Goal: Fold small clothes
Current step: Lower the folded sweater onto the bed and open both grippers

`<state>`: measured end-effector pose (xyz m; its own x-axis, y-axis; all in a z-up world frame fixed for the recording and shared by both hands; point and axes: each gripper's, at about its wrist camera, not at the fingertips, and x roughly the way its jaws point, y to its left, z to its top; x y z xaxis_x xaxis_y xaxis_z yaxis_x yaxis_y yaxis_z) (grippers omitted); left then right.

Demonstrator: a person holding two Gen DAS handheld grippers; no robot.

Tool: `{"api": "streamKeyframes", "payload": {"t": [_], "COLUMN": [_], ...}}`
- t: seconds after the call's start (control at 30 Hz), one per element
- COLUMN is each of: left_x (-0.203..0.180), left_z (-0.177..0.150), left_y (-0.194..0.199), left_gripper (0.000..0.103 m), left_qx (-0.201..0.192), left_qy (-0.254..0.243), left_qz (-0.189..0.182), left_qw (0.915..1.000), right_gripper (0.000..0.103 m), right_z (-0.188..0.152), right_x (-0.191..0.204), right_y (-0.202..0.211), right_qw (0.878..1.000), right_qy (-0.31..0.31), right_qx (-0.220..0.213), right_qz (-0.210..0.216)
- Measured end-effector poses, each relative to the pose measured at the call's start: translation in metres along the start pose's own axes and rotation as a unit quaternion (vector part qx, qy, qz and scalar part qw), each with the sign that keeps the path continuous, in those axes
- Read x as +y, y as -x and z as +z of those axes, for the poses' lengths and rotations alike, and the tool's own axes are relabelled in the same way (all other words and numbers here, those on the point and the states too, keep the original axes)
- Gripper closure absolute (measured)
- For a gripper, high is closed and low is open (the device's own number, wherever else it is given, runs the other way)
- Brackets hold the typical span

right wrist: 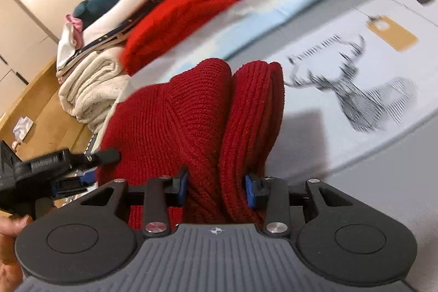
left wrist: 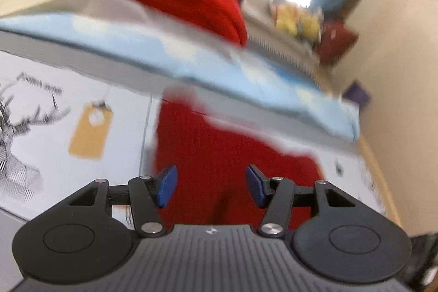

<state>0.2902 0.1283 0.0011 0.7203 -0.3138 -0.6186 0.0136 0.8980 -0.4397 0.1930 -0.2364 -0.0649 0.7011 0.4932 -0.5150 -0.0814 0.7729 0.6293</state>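
A dark red knitted garment point(right wrist: 197, 111) lies bunched on a white sheet with a deer print point(right wrist: 364, 97). My right gripper point(right wrist: 216, 189) is shut on a thick fold of the red garment, which fills the gap between its blue pads. My left gripper point(left wrist: 209, 186) is open, its blue pads apart, just above or in front of the red garment point(left wrist: 227, 163); nothing is between them. The left gripper also shows at the left edge of the right wrist view point(right wrist: 65, 177), beside the garment.
A second, brighter red knit point(right wrist: 178, 18) lies beyond, next to a stack of folded cream and white clothes point(right wrist: 93, 78). A light blue pad point(left wrist: 169, 56) runs across the bed. A tan paper tag print point(left wrist: 90, 130) marks the sheet. A wooden floor point(right wrist: 46, 111) lies left.
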Motion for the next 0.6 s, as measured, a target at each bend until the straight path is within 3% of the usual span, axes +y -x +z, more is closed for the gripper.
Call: {"api": "streamKeyframes", "payload": {"t": [0.07,0.2,0.33,0.37,0.43,0.6], "left_x": [0.005,0.003,-0.001,0.003,0.007,0.0], "left_z": [0.002,-0.015,-0.051,-0.062,-0.075,-0.072], "left_y": [0.003,-0.011,-0.034,-0.039,-0.045,-0.026], "left_gripper": [0.038,0.036,0.035,0.027,0.02,0.031], "left_qx": [0.021,0.112,0.206,0.223,0.236,0.212], "left_qy": [0.002,-0.037,-0.087,-0.099,-0.108,-0.091], "left_qz": [0.0,-0.013,0.002,0.015,0.031,0.002], "left_qw": [0.9998,0.993,0.9747,0.9696,0.9653,0.9731], "right_gripper": [0.061,0.055,0.047,0.045,0.043,0.037], "right_z": [0.0,-0.001,0.006,0.008,0.01,0.0], "right_x": [0.008,-0.006,-0.019,-0.016,-0.008,-0.01], "right_y": [-0.016,-0.047,-0.049,-0.046,-0.038,-0.021], "right_qw": [1.0,0.995,0.994,0.994,0.994,0.99], "right_qy": [0.016,0.018,-0.037,-0.027,-0.004,0.013], "right_qx": [0.009,0.045,0.062,0.06,0.057,0.107], "right_qz": [-0.017,-0.088,-0.081,-0.087,-0.096,-0.095]}}
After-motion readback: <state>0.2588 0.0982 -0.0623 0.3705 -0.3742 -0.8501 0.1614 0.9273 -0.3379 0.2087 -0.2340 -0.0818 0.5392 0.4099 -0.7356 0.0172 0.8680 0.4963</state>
